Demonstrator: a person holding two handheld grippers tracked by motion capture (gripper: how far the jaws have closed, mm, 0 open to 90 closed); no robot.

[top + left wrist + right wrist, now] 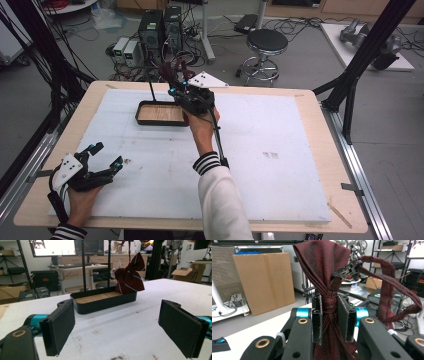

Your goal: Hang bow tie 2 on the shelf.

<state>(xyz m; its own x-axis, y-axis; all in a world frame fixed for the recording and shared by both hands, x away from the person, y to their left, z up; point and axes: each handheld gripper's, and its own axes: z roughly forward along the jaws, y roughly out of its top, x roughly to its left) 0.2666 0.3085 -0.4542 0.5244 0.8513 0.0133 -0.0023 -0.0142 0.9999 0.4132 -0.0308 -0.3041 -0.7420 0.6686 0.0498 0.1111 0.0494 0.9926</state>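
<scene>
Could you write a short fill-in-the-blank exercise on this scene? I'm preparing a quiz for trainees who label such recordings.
1. The right claw is shut on the dark red fabric bow tie at its ____.
2. The left claw rests on the white foam sheet with its jaws ____.
3. The shallow black tray has a floor made of ____.

Missing words: knot; open; wood

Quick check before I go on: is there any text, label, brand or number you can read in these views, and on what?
None can be read.
Monitor: its screen shows windows, too small and blurred to read.
Cardboard box: a dark mark on its side, too blurred to read.
Bow tie, held in the right gripper: no label visible.
Tray: no marking visible.
</scene>
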